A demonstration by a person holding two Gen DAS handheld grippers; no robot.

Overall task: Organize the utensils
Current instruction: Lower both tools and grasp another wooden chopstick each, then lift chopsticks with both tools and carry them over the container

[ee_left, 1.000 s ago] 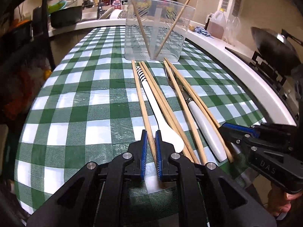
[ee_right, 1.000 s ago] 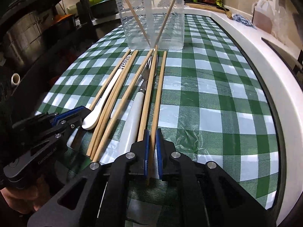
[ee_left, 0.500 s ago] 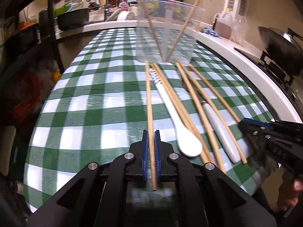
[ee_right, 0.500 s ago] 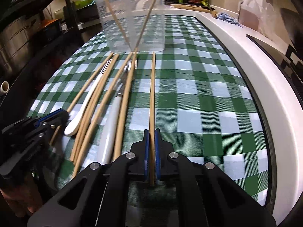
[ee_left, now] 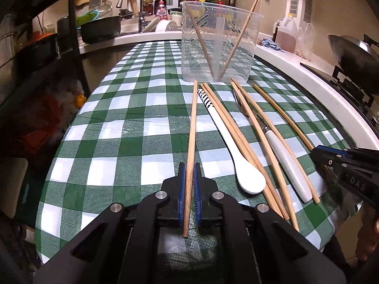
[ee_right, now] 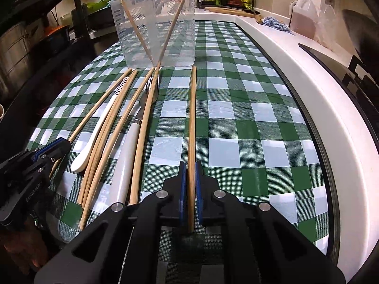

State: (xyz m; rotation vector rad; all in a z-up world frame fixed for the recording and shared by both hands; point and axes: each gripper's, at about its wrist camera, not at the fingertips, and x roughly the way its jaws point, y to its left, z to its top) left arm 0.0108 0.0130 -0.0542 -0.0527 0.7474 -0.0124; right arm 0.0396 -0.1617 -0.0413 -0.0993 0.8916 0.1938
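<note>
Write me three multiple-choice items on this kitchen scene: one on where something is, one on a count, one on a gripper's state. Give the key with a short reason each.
1. Where does the clear plastic container stand?
A. on the far part of the checked tablecloth
B. in the sink
C. on the stove

2. How many chopsticks lean inside the container?
A. none
B. two
C. five

3. What is the left gripper doing?
A. standing wide open and empty
B. clamped on the white spoon
C. shut on a wooden chopstick

Key: 1 A, it stands on the cloth beyond the row of utensils. 2 B, two sticks cross in a V inside it. 3 C, the blue pads press both sides of the stick.
</note>
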